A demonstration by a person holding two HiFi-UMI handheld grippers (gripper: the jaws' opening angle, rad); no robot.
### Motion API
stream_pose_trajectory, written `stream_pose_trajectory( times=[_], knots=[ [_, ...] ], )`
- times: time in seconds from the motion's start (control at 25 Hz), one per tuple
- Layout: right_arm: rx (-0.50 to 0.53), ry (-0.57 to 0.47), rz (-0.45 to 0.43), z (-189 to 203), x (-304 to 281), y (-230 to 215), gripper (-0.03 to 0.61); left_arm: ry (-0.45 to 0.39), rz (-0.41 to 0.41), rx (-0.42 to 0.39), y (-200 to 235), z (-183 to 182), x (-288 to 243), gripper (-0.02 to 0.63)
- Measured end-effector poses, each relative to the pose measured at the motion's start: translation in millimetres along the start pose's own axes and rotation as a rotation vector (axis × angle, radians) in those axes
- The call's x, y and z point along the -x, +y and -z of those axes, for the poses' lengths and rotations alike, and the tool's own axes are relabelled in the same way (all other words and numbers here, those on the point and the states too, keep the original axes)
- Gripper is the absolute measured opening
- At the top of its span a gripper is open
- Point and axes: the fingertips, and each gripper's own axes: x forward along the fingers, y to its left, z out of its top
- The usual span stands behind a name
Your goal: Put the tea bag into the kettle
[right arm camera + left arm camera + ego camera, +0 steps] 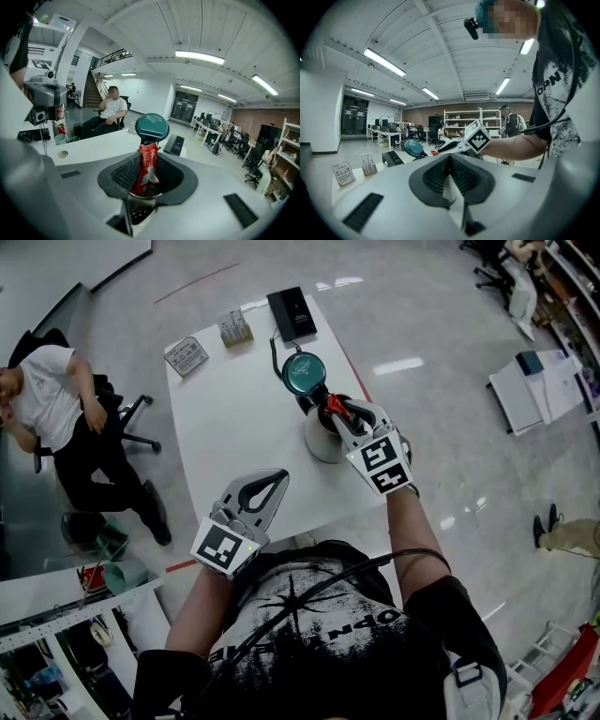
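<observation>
Two jaws of the right gripper (149, 159) stand slightly apart around the red tea bag (146, 172) above the kettle (322, 444); left gripper (450, 161) closed, empty.

**Person and hand-held tools.** The left gripper (278, 476) and right gripper (336, 411) have smooth light-grey shells. Each has a rounded black collar around black ribbed pads (464, 176). At the rear of each gripper sits a white marker cube (225, 547) bearing black square patterns. Small dark rectangular slots (364, 212) lie in the shell on either side of the jaws. Behind the grippers is a black T-shirt (319, 652) with white distressed print and lettering, and short sleeves (455, 601). A thin black cable (356, 568) arcs across the chest behind the right gripper. A grey strap with a buckle (466, 673) lies at that shoulder.
</observation>
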Motion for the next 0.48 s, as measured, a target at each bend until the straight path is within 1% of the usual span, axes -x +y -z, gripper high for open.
stream_pose_trajectory(
  times=[0.12, 0.16, 0.36, 0.48],
  knots=[
    [-0.002, -0.003, -0.009, 0.5, -2.2, 2.2, 0.160, 0.005, -0.006, 0.007, 1.0, 0.9, -0.1, 0.011],
    [-0.001, -0.003, -0.010, 0.8, -2.4, 2.5, 0.172, 0.005, -0.007, 0.008, 1.0, 1.2, -0.1, 0.010],
    [0.012, -0.018, -0.001, -4.1, -0.8, 4.2, 0.179, 0.015, -0.025, 0.001, 4.2, 1.9, 4.1, 0.011],
    [0.049, -0.041, 0.003, -9.7, 2.5, 7.4, 0.179, 0.010, -0.029, 0.002, 4.3, 2.6, 8.3, 0.010]
  ],
)
